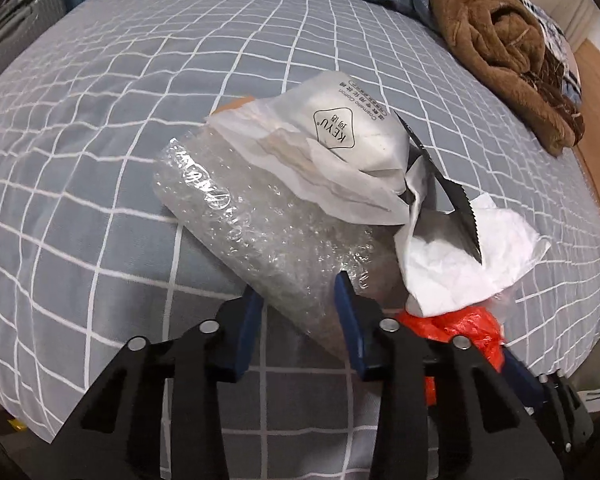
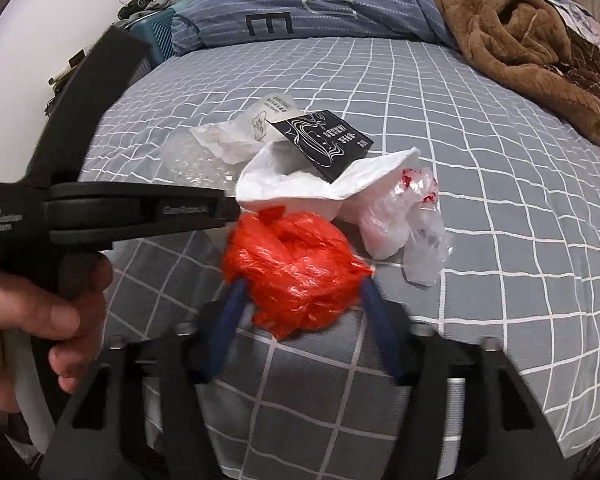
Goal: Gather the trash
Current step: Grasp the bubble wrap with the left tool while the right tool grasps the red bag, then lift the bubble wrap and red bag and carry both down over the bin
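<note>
- judging from both views, collecting had barely begun: every scrap lay in one heap on the grey white-checked bedsheet (image 1: 100, 128), and no bin or bag for it showed.
- left gripper (image 1: 298, 288), lower centre of its view, stood narrowed about the clear bubble-wrap pouch (image 1: 260, 232); its blue pads looked pressed on the pouch's near end.
- right gripper (image 2: 302, 284), lower centre of its view, was half-wide astride the crumpled orange plastic bag (image 2: 296, 264), pads at its sides; a firm pinch i could not tell.
- counted trash: one bubble pouch, one orange bag, one white printed cotton-pad packet (image 1: 332, 140), one black sachet (image 2: 324, 144), one white crumpled paper (image 2: 300, 184), one clear film bag (image 2: 400, 216).
- one brown fleece blanket (image 2: 520, 48) lay upper right.
</note>
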Demonstrator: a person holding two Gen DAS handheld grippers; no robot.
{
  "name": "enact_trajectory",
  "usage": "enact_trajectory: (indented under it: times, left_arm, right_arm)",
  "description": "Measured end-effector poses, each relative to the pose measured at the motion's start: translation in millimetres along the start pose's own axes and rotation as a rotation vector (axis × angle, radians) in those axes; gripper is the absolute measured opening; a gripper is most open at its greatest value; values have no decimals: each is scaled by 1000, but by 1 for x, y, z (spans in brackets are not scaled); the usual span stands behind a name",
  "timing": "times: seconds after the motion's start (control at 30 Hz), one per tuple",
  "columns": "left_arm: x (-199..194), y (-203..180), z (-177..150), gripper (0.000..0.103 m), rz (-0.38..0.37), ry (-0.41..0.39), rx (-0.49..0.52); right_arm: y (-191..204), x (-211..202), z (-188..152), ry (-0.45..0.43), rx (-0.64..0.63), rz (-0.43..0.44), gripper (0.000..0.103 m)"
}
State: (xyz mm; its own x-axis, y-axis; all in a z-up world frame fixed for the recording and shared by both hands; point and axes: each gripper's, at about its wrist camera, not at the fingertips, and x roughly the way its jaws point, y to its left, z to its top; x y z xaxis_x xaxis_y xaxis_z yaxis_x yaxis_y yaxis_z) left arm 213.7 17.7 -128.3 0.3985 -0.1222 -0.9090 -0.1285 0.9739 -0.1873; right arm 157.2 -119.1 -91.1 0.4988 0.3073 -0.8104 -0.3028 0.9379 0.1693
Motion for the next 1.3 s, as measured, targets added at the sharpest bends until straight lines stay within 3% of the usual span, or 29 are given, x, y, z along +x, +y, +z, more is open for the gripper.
enact_trajectory:
  times: [0.27, 1.3]
  left_arm:
    - [-21, 3, -15, 26, -5, -27, 5]
    - [-79, 4, -60, 17, 9, -77, 71]
  right_arm:
    - [-4, -4, -5, -11, 10, 16, 42]
    - [0, -52, -25, -39, 18, 4, 41]
